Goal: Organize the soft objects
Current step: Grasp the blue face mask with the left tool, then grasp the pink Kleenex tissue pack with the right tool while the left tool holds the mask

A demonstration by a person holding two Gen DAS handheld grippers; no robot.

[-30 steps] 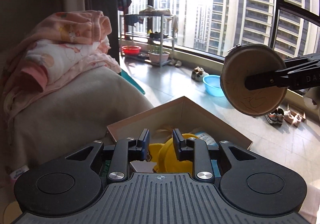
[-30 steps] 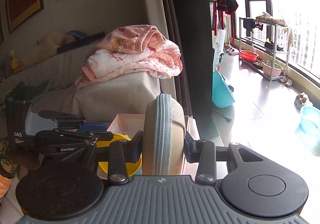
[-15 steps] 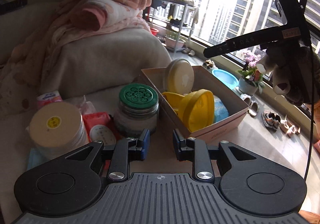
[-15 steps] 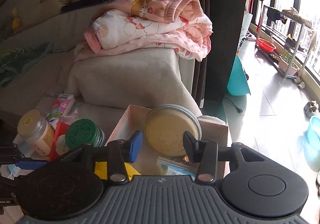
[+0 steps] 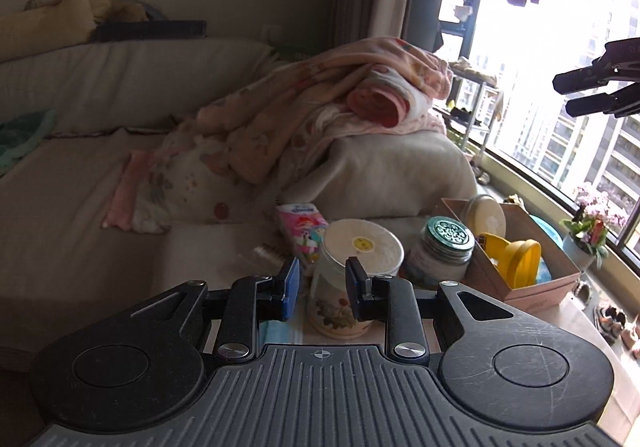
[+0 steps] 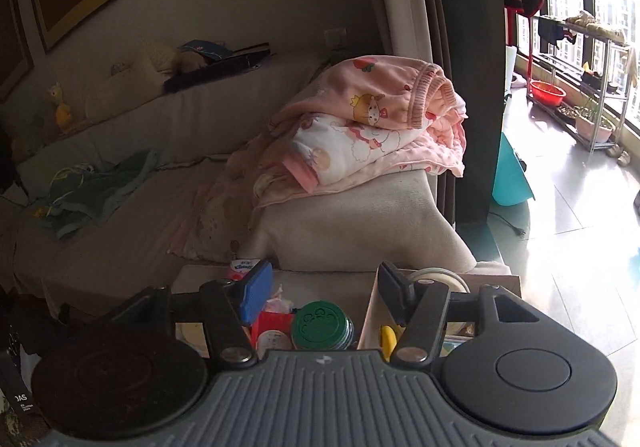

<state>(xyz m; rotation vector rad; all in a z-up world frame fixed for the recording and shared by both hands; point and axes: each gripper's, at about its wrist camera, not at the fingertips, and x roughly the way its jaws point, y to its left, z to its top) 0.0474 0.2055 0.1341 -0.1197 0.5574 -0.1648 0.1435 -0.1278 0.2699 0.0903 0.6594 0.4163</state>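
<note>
A pink cardboard box stands at the right and holds a round beige zip case and a yellow item. The box also shows in the right wrist view, with the beige case inside. My left gripper is open and empty, just in front of a white-lidded jar. My right gripper is wide open and empty, above a green-lidded jar; its fingers show in the left wrist view, high at the right.
A green-lidded jar, a pink tissue pack and a red packet stand beside the box. Pink folded clothes lie on the sofa arm. A window and tiled floor are on the right.
My right gripper let go of the round beige case, which now rests in the box, and pulled back higher. My left gripper swung left toward the white-lidded jar.
</note>
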